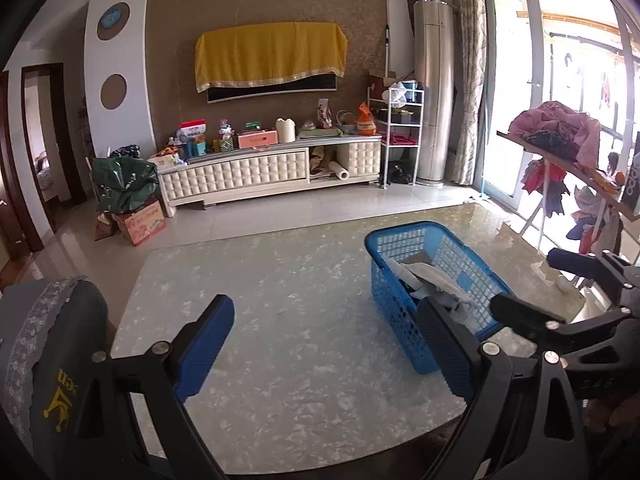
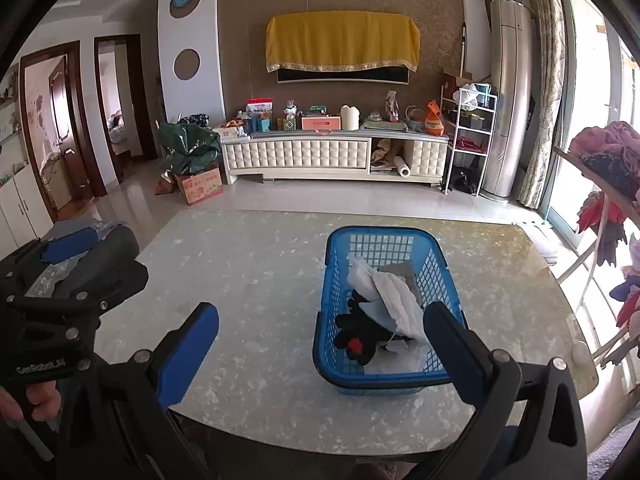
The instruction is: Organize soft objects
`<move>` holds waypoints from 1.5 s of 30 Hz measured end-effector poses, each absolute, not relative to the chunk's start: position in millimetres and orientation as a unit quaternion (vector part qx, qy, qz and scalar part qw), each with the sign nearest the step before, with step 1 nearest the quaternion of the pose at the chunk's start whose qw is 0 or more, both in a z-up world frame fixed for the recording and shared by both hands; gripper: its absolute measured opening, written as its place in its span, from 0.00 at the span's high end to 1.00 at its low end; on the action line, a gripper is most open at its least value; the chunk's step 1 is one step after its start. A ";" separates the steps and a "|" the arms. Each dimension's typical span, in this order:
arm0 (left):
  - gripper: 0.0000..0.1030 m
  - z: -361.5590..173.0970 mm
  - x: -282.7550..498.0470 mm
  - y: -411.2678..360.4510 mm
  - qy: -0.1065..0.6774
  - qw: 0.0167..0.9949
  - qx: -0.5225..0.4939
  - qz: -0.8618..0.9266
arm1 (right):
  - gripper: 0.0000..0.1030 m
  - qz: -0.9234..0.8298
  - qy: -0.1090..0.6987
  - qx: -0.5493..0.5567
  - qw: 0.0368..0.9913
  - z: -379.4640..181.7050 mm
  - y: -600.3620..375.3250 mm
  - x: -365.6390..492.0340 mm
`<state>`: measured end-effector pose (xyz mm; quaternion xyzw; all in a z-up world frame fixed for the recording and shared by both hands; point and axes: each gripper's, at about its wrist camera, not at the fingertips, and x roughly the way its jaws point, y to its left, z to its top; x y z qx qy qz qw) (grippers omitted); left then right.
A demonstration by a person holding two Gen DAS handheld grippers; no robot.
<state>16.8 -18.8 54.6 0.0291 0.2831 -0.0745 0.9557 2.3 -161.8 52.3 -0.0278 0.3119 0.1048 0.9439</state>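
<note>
Both grippers hover over the marble-look table [image 2: 248, 280], and both are empty. The left gripper [image 1: 328, 344] has its blue-padded fingers [image 1: 204, 348] spread wide with only bare tabletop showing between them. Its right-hand finger crosses in front of the near left corner of the blue basket [image 1: 400, 320], but whether it touches the rim I cannot tell. The basket stands toward the table's right side, closer to the near edge than the far one. In the right wrist view the right gripper [image 2: 320, 360] is spread wide too, nothing pinched. The basket [image 2: 332, 280] shows between its fingers and beyond them, and its near rim passes behind the right-hand finger [image 2: 452, 352]. Inside the basket the soft things are piled: a white quilted cloth [image 2: 396, 300] draped on top, a grey piece [image 2: 400, 272] tucked toward the far wall, and a black item with a red spot [image 2: 360, 340] against the near left wall. None of them is touched by a pad. At the table's left edge the other gripper [image 2: 80, 256] shows in the right wrist view, with a dark cushion with grey lace trim [image 1: 44, 340] beside it. Off the table's right edge, a rack piled with pink and dark clothing [image 1: 560, 128] stands by the window.
</note>
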 end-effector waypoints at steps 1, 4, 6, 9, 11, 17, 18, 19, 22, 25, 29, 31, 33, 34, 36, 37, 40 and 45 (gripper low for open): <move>0.11 54.4 16.2 -19.6 0.283 0.956 0.030 -0.074 | 0.00 0.103 0.313 -0.029 0.944 51.3 -162.1 2.8; 0.11 54.0 13.2 -21.5 0.283 0.956 0.033 -0.075 | 0.00 0.100 0.315 -0.024 0.944 51.4 -165.1 4.0; 0.11 53.6 13.1 -22.4 0.283 0.956 0.033 -0.074 | 0.00 0.100 0.311 -0.021 0.945 53.9 -166.2 2.2; 0.11 53.5 9.7 -22.1 0.281 0.957 0.037 -0.068 | 0.00 0.100 0.307 -0.024 0.946 55.9 -166.2 1.3; 0.11 53.3 9.0 -20.9 0.282 0.956 0.035 -0.071 | 0.00 0.100 0.306 -0.025 0.947 55.3 -166.0 0.3; 0.11 53.6 5.2 -22.4 0.279 0.957 0.041 -0.070 | 0.00 0.097 0.307 -0.022 0.946 52.7 -166.7 0.7; 0.11 53.2 5.1 -22.3 0.280 0.957 0.041 -0.066 | 0.00 0.097 0.307 -0.022 0.947 52.4 -166.2 0.0; 0.11 53.2 5.6 -22.4 0.280 0.957 0.041 -0.064 | 0.00 0.097 0.307 -0.022 0.947 52.4 -165.6 -0.6; 0.11 52.1 6.4 -19.4 0.287 0.956 0.034 -0.060 | 0.00 0.097 0.307 -0.022 0.947 52.2 -164.7 -2.2; 0.11 51.5 7.5 -16.8 0.291 0.955 0.031 -0.054 | 0.00 0.094 0.305 -0.025 0.947 52.6 -163.8 -2.7; 0.06 52.3 7.4 -14.1 0.289 0.955 0.026 -0.053 | 0.00 0.095 0.304 -0.025 0.948 53.1 -162.4 -3.3; 0.00 53.3 6.7 -12.6 0.287 0.956 0.020 -0.055 | 0.00 0.096 0.305 -0.025 0.947 52.9 -162.2 -3.3; 0.00 54.8 5.1 -12.6 0.285 0.956 0.017 -0.059 | 0.00 0.096 0.306 -0.026 0.947 52.6 -161.6 -3.7; 0.00 55.4 4.7 -12.8 0.285 0.957 0.017 -0.059 | 0.00 0.097 0.306 -0.026 0.947 52.8 -161.0 -4.1; 0.00 56.2 3.3 -13.6 0.283 0.957 0.020 -0.058 | 0.00 0.097 0.307 -0.026 0.946 52.7 -160.4 -4.2; 0.00 56.2 3.5 -14.2 0.284 0.957 0.020 -0.058 | 0.00 0.099 0.308 -0.026 0.946 52.9 -161.1 -3.9; 0.00 56.9 3.3 -15.3 0.283 0.957 0.020 -0.062 | 0.00 0.098 0.307 -0.026 0.946 53.8 -159.8 -4.6; 0.00 56.0 3.4 -16.9 0.286 0.956 0.021 -0.066 | 0.00 0.097 0.307 -0.026 0.946 54.4 -159.8 -4.8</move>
